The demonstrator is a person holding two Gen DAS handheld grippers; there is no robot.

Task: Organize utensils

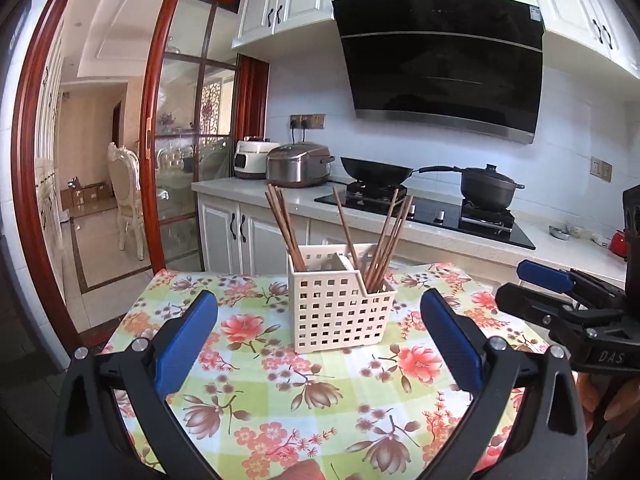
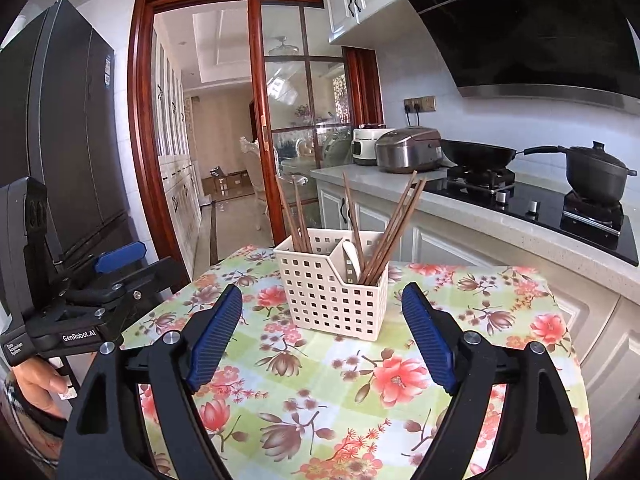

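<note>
You are working over the bench (image 1: 256,380) with its floral cloth, where the white slotted caddy (image 1: 340,312) is standing near the middle. Both your left tongs (image 1: 318,344) and right tongs (image 2: 322,336) are gaping wide, gripping nothing. Approach slowly and level. Brown chopsticks (image 1: 384,240) are leaning in both compartments, and a pale spoon (image 2: 352,256) is resting in the right one.

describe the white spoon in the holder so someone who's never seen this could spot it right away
Start at the floral tablecloth, where a cream perforated utensil holder stands. Look in its right compartment, just past the slanted divider. Among brown chopsticks, the white spoon is the one pale, broad, rounded piece, and it barely rises above the rim while the chopsticks stick up high.
</note>
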